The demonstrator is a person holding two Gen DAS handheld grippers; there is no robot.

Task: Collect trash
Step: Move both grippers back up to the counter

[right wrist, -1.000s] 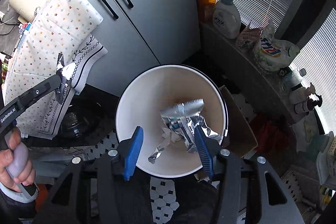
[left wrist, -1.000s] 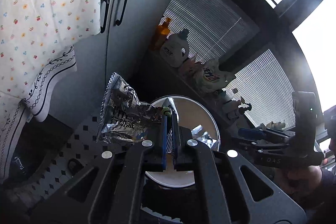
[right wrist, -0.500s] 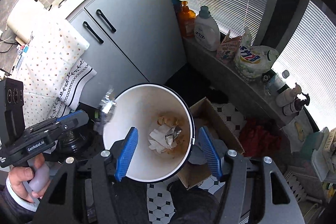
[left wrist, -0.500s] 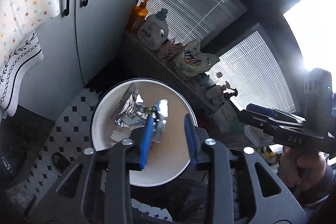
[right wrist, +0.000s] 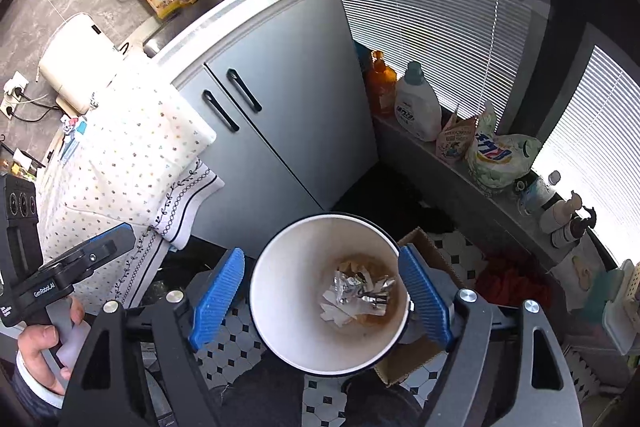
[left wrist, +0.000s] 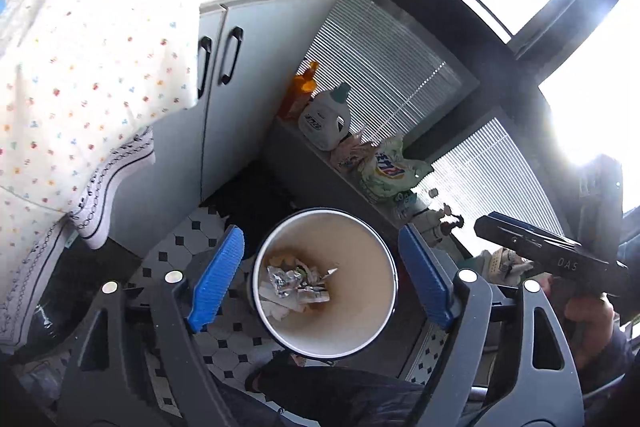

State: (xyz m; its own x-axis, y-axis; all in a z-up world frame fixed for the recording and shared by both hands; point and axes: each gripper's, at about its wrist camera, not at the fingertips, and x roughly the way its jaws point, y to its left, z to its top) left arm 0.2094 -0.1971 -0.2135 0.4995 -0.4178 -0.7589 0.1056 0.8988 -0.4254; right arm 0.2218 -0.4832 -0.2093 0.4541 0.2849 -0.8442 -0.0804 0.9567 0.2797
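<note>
Left tool (left wrist: 320,287): jaws opening, blue pads wide apart, nothing between them; a second ago they were pinched shut on a foil wrapper, and that grip is gone.
Right tool (right wrist: 322,297): jaws opening too, spread wide and empty; a second ago a crumpled foil piece hung at its right pad.
Foil trash (left wrist: 298,283): now lying at the bottom of the white bin (left wrist: 360,343), on top of paper scraps; from the right wrist view the same crumpled heap (right wrist: 360,291) sits just past centre toward 3 o'clock.
What changed: both wrappers are down in the bin; the bin looks smaller and farther below in both views than a second ago.
Left hand pose: tool angled steeply down over the bin mouth; in the right wrist view it shows at 8 o'clock, a hand (right wrist: 48,343) wrapped round the grip.
Right hand pose: tool also tipped down above the bin; in the left wrist view it reaches in from 3 o'clock, a hand (left wrist: 588,319) below it.
Around the bin: tiled floor (left wrist: 176,251) beneath, grey cabinet (right wrist: 288,115) at 12 o'clock, patterned cloth (left wrist: 88,75) at 10 o'clock, cardboard box (right wrist: 424,247) touching the bin at 3 o'clock.
Sill: detergent bottle (right wrist: 416,107) and bags at 1 o'clock.
</note>
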